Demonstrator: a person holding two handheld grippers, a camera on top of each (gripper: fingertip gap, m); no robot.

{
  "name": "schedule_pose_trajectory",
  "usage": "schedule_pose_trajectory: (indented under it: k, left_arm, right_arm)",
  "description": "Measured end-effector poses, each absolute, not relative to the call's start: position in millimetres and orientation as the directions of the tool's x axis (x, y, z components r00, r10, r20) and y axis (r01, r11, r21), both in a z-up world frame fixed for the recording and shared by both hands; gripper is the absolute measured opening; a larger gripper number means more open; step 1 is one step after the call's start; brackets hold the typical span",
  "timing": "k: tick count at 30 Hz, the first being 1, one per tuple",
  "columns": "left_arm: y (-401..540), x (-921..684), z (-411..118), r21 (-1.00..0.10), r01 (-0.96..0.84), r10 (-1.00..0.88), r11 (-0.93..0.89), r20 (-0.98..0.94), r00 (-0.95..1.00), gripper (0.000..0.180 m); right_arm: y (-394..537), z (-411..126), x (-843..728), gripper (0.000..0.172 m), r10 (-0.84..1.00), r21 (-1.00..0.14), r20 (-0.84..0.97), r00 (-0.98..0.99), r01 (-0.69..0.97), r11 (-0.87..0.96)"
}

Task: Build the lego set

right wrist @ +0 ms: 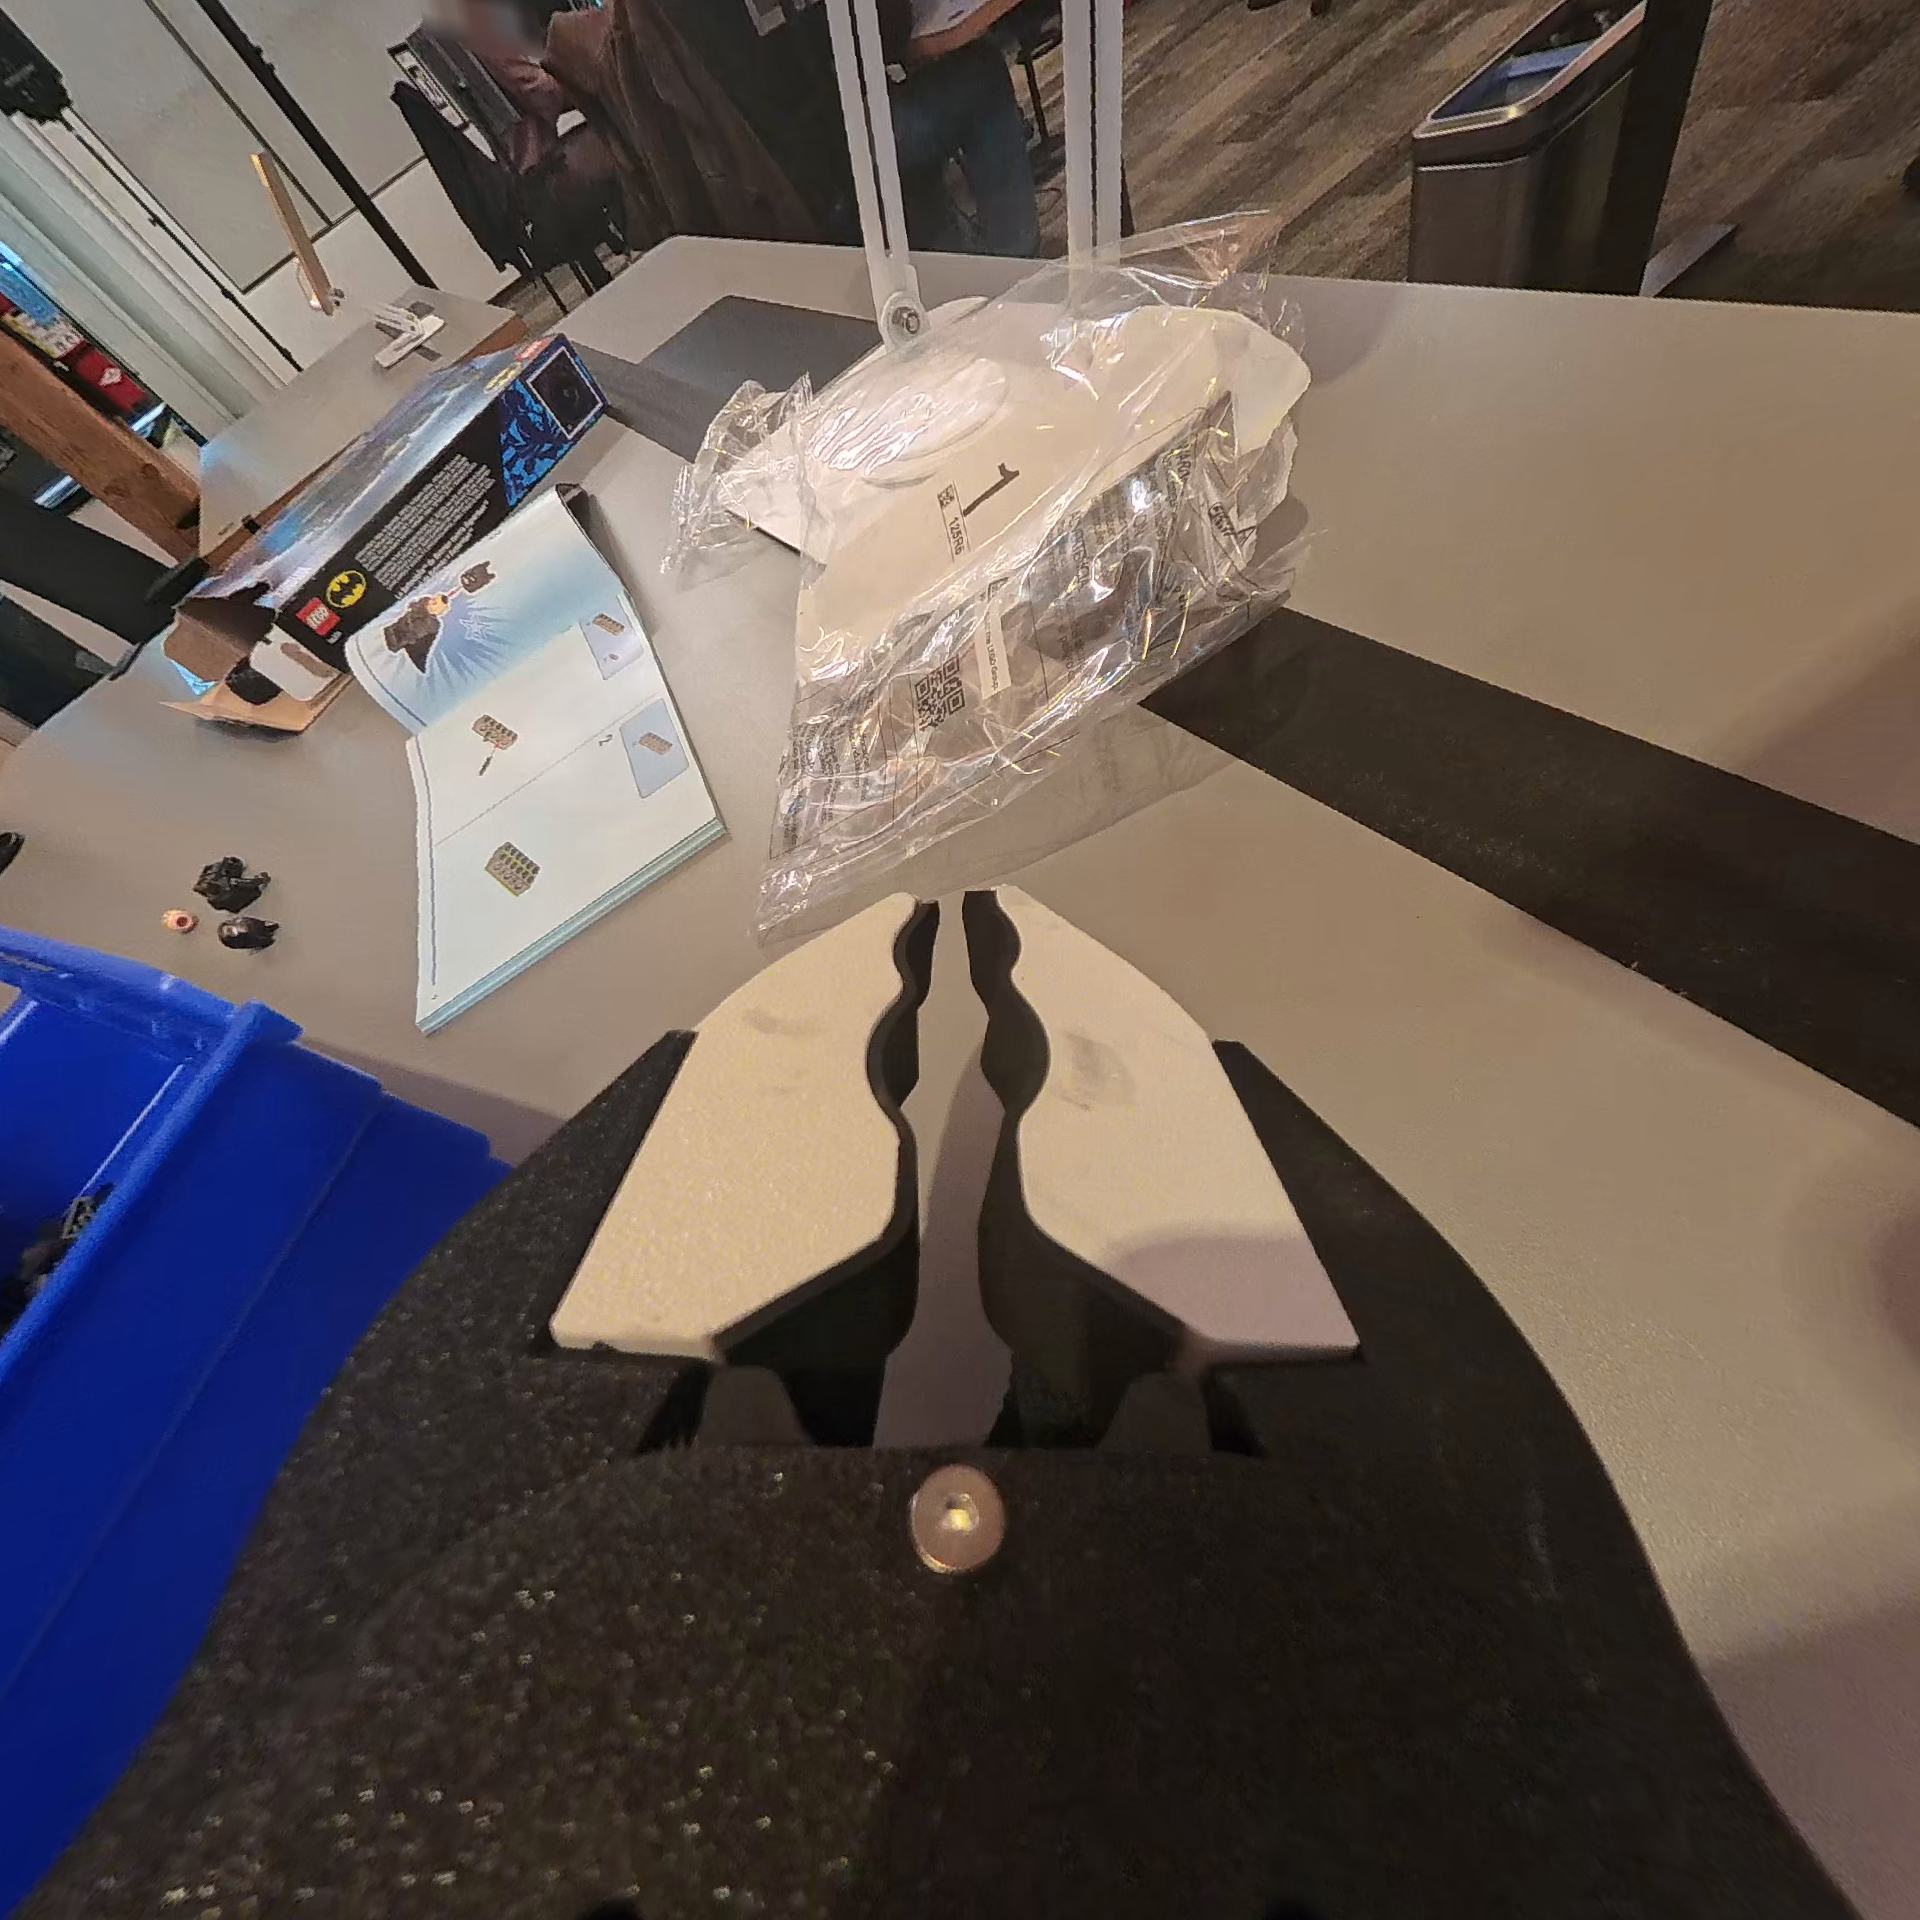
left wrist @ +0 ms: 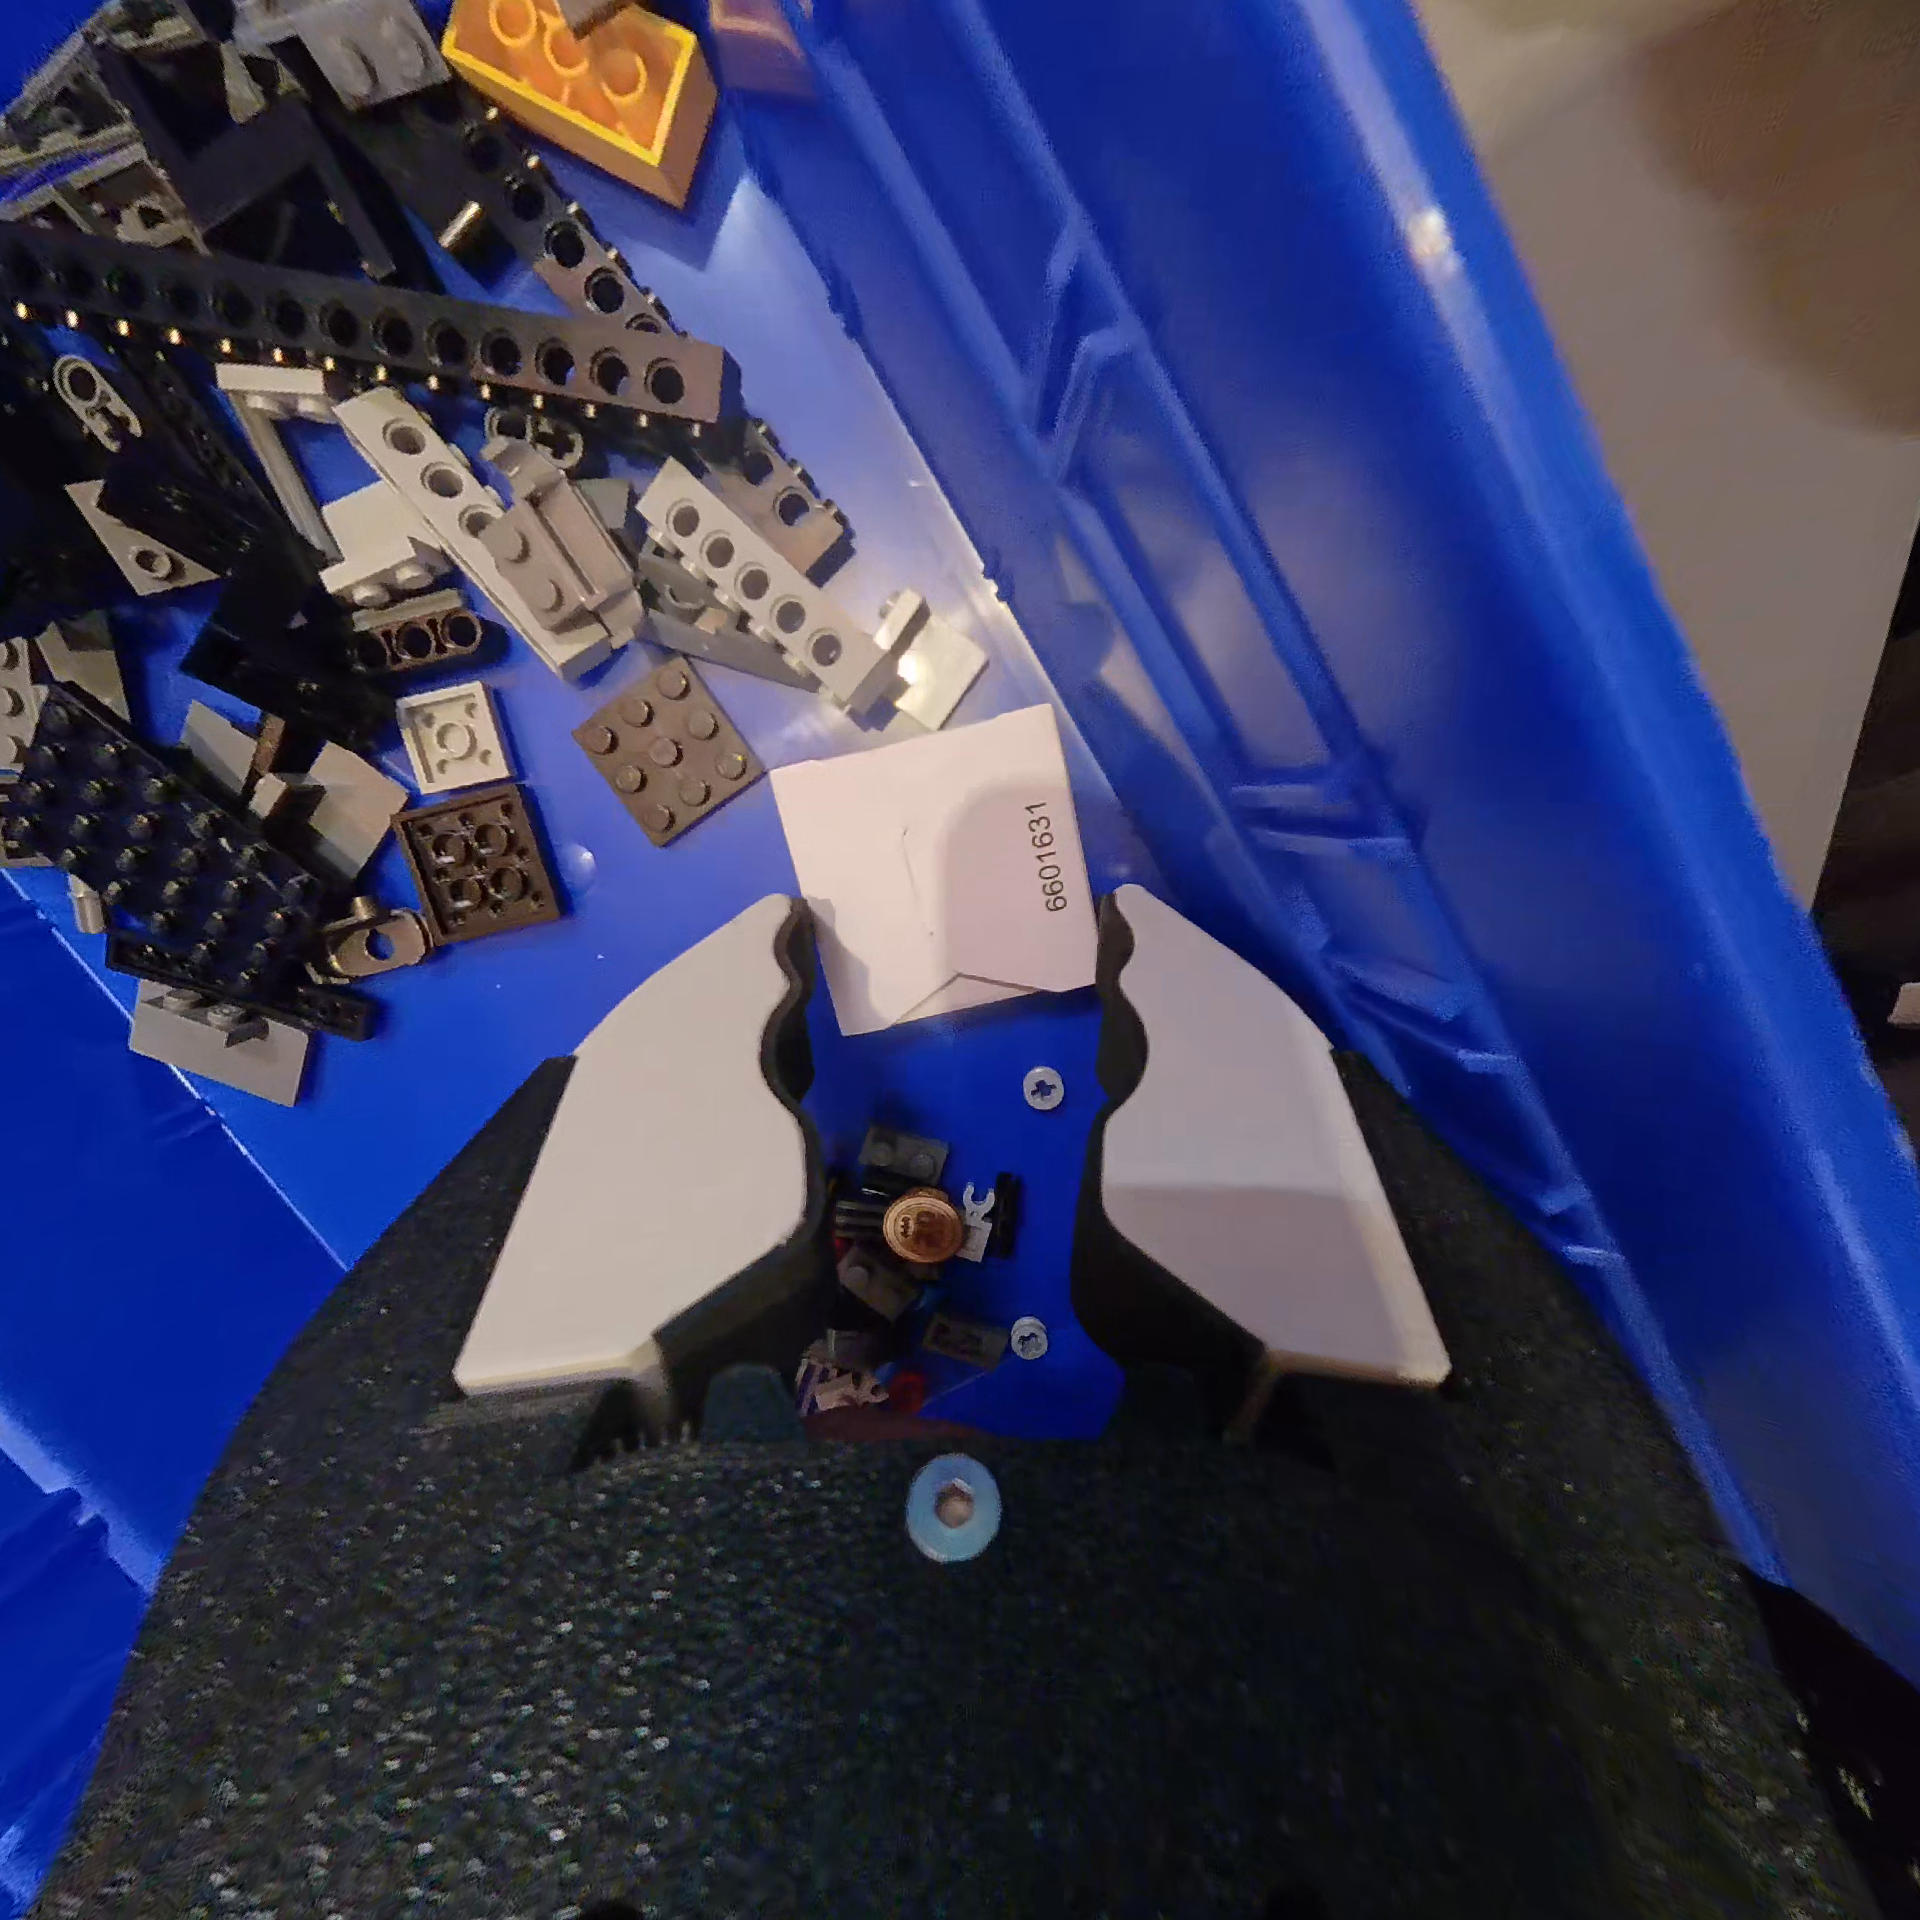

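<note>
In the left wrist view my left gripper is open inside a blue bin, low over its floor. A white folded paper packet lies flat on the floor between the fingertips, its side edges right at both pads. Loose black and grey building bricks are heaped to the left. Small parts lie further back between the fingers. In the right wrist view my right gripper is shut on the lower edge of a clear plastic bag and holds it up above the grey table.
An open instruction booklet and an opened cardboard box lie on the table to the left. Small dark pieces sit near the blue bin's rim. A black strip crosses the table. A white lamp stand rises behind the bag. My hands' fingertips stand some 35 centimeters from each other.
</note>
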State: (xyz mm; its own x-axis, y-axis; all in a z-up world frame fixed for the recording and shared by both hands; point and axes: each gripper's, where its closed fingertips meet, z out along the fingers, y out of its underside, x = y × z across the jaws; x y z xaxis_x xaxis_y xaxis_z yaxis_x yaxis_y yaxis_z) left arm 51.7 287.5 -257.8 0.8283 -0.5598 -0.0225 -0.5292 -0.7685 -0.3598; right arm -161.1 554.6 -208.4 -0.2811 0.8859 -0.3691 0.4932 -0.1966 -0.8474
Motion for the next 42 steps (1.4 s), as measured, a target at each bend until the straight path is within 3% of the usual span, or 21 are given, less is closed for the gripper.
schedule_pose_trajectory:
  k: [15, 34, 42]
  left_arm:
    - [286, -6, -209, -0.587, -0.161, -0.254, -0.794, 0.080, 0.964, 0.053]
    - [293, 25, -246, -0.438, -0.334, -0.384, -0.835, 0.030, 0.923, 0.053]
    - [294, 35, -243, -0.451, -0.348, -0.415, -0.822, 0.054, 0.908, 0.055]
  right_arm:
    - [555, -208, -161, 0.007, 0.883, -0.847, -0.376, -0.282, 0.491, -0.203]
    - [555, -208, -161, 0.007, 0.881, -0.846, -0.379, -0.282, 0.492, -0.206]
    - [555, -208, -161, 0.007, 0.881, -0.847, -0.378, -0.283, 0.491, -0.205]
